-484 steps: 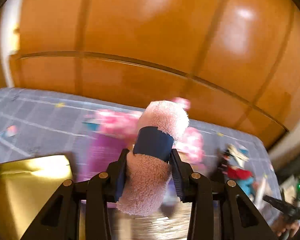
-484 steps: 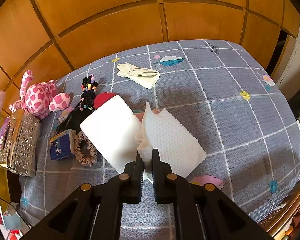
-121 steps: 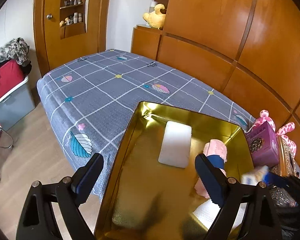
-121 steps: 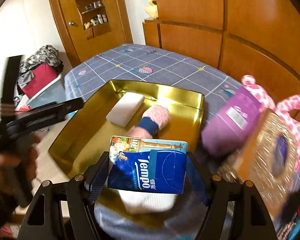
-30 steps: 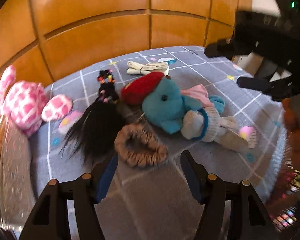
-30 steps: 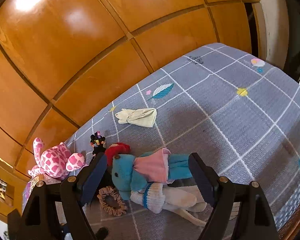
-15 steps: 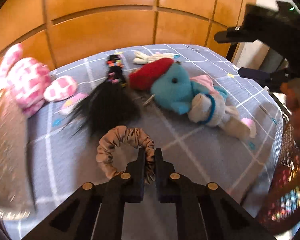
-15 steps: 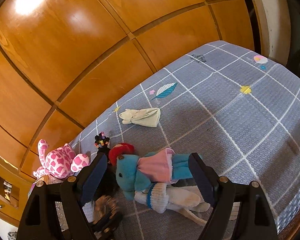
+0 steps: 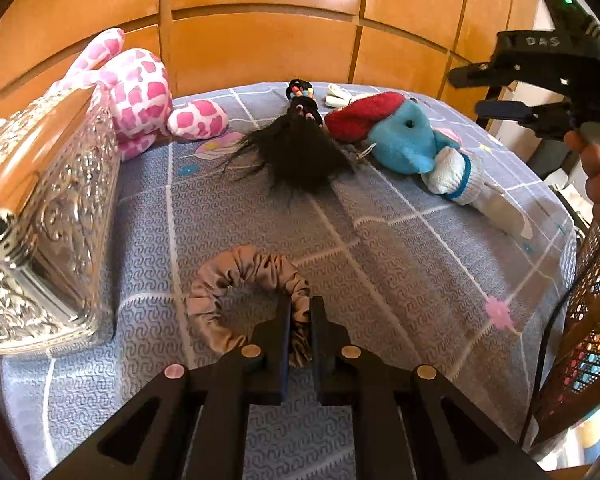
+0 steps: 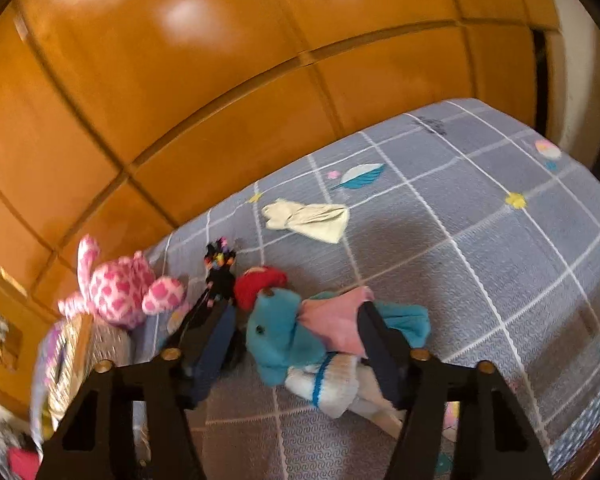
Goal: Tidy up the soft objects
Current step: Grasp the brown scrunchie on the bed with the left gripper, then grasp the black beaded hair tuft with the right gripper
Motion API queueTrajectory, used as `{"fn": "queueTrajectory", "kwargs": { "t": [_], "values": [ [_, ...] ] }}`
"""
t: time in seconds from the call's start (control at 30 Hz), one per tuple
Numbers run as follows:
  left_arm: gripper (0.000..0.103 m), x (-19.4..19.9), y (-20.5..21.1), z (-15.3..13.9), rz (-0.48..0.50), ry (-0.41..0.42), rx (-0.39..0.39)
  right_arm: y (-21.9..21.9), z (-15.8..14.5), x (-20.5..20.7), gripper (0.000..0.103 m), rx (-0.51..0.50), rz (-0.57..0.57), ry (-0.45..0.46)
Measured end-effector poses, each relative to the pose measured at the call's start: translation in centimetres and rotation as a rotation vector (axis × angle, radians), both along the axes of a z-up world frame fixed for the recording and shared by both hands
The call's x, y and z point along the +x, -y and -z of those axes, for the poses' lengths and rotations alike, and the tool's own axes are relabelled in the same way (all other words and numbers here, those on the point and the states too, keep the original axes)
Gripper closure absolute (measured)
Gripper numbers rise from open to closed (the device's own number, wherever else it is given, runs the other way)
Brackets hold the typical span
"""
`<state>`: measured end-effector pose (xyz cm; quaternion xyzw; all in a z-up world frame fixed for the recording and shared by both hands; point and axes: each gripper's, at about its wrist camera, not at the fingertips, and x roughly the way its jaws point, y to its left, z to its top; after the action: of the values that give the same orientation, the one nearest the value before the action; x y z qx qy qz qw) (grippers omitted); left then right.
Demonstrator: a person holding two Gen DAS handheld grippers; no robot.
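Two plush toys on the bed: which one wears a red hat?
The blue plush doll beside the black hairpiece; it wears a red hat. The pink-spotted plush by the silver box is bare-headed.

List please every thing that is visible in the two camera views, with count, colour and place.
scrunchie: 1, brown, near bedspread, pinched by left gripper
hairpiece: 1, black, centre
elephant toy: 1, blue with red hat, right of hairpiece
sock: 1, white with blue band, against elephant toy
plush: 1, pink-white, far left
box: 1, silver, left edge
glove: 1, cream, far side
left gripper: shut
right gripper: closing, above elephant toy
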<state>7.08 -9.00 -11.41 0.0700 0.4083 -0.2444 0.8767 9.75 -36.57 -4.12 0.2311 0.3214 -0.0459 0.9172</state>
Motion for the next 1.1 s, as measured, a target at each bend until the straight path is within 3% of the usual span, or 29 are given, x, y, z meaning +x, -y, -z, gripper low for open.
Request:
{"fn": "queueTrajectory", "kwargs": {
  "t": [0.07, 0.13, 0.33, 0.4, 0.47, 0.63, 0.7, 0.73, 0.83, 1.0, 1.1],
  "values": [
    [0.094, -0.3, 0.1, 0.1, 0.001, 0.013, -0.002, -1.8, 0.0, 0.4, 0.058, -0.058, -0.055, -0.016],
    [0.094, -0.5, 0.1, 0.1, 0.002, 0.02, -0.008, -4.0, 0.3, 1.2, 0.061, -0.1, -0.124, -0.045],
    [0.094, -0.8, -0.4, 0.1, 0.005, 0.03, -0.04, -8.9, 0.4, 5.5, 0.061, -0.109, -0.26, -0.1],
    [0.094, -0.8, -0.6, 0.1, 0.003, 0.028, -0.054, -9.7, 1.0, 7.9, 0.057, -0.082, -0.268, -0.135],
    [0.094, -0.8, -0.7, 0.2, 0.002, 0.028, -0.063, -10.1, 1.9, 10.4, 0.043, -0.058, -0.252, -0.185],
    [0.094, -0.8, -0.9, 0.2, 0.005, 0.032, -0.083, -10.6, 4.5, 14.6, 0.042, -0.079, -0.198, -0.284],
    [0.094, -0.9, -1.1, 0.2, 0.006, 0.032, -0.09, -10.9, 5.3, 15.5, 0.058, -0.116, -0.187, -0.306],
    [0.094, -0.9, -1.1, 0.2, 0.007, 0.032, -0.093, -11.1, 5.6, 15.9, 0.075, -0.141, -0.186, -0.32],
    [0.094, -1.0, -1.4, 0.2, 0.005, 0.031, -0.1, -11.6, 6.0, 15.7, 0.088, -0.208, -0.211, -0.33],
    [0.094, -1.0, -1.3, 0.2, 0.004, 0.034, -0.097, -12.0, 4.6, 11.8, 0.09, -0.255, -0.321, -0.286],
    [0.094, -1.1, -0.9, 0.1, 0.002, 0.039, -0.088, -11.8, 4.5, 9.1, 0.09, -0.274, -0.388, -0.313]
  ]
}}
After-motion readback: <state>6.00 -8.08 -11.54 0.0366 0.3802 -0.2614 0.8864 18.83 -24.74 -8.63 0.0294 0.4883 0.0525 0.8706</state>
